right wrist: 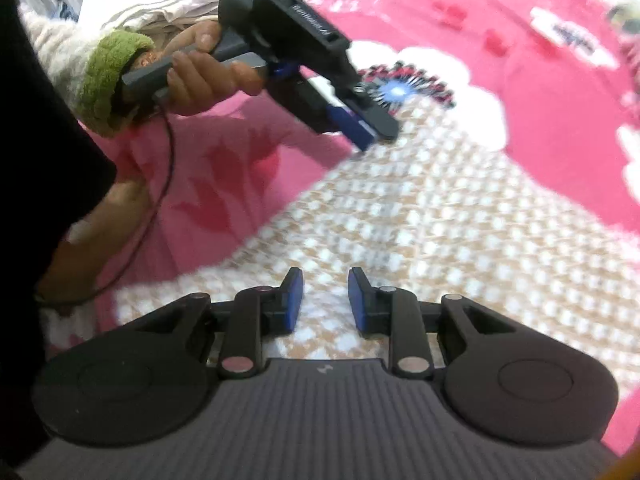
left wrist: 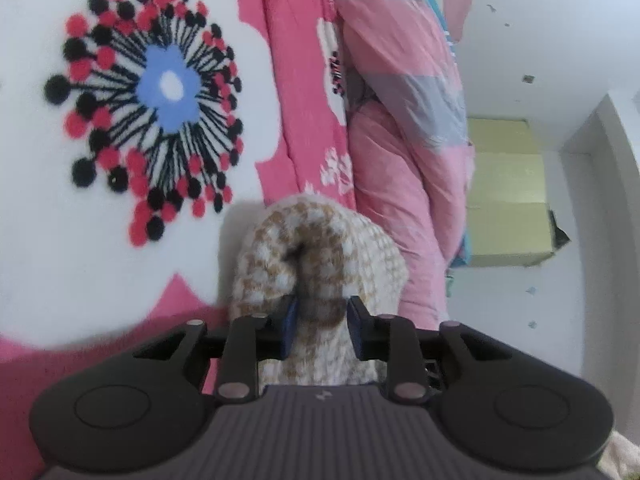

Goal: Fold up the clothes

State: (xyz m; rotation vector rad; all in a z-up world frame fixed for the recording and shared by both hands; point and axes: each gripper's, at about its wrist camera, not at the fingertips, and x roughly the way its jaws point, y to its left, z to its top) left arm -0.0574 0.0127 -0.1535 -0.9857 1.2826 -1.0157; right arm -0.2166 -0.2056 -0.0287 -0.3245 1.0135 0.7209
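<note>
Left wrist view shows the left tongs clamped on a bunched corner of the checked knit garment spread on the pink bed, while the right tongs hover over it, parted and gripping nothing, so a fold looks underway and the right should probably pinch the near edge next

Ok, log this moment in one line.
left gripper: shut on beige-and-white checked knit garment | right gripper: open above it | pink floral bedspread

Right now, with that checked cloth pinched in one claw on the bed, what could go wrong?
The left gripper holds only a bunched ridge of the checked cloth, so it could slip out when lifted. The right gripper hangs over the cloth with its jaws apart and nothing clamped, so that side may drag and crease. The fold could also catch the pink bedspread underneath.
</note>
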